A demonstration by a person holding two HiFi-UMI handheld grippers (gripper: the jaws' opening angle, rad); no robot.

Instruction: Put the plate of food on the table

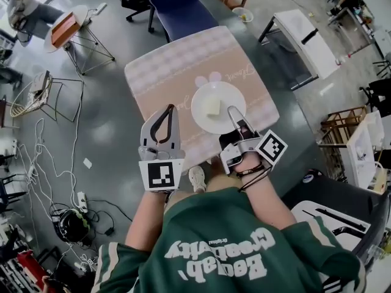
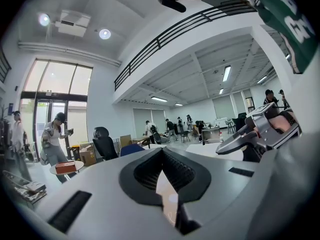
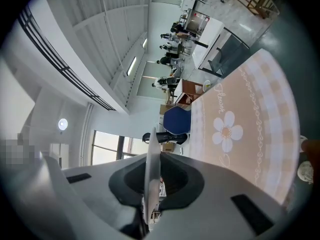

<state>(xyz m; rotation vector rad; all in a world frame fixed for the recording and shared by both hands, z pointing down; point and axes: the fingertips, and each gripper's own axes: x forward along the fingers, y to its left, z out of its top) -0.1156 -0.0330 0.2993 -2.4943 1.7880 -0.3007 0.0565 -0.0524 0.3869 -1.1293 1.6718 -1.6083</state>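
A white plate [image 1: 208,96] with a pale yellow piece of food [image 1: 212,107] sits over the near part of a table [image 1: 177,66] covered with a pink flowered cloth. My right gripper [image 1: 234,116] is shut on the plate's near rim. In the right gripper view the plate [image 3: 151,169] shows edge-on between the jaws, with the cloth [image 3: 240,129] beyond it. I cannot tell whether the plate rests on the cloth. My left gripper [image 1: 168,108] is shut on nothing, left of the plate, above the table's near edge. The left gripper view shows its jaws [image 2: 161,156] together.
A blue chair [image 1: 177,5] stands at the table's far side. On the floor at the left are a small round table with a red box [image 1: 64,28], a wire chair [image 1: 36,93] and cables [image 1: 67,218]. A white table [image 1: 305,35] stands at the right.
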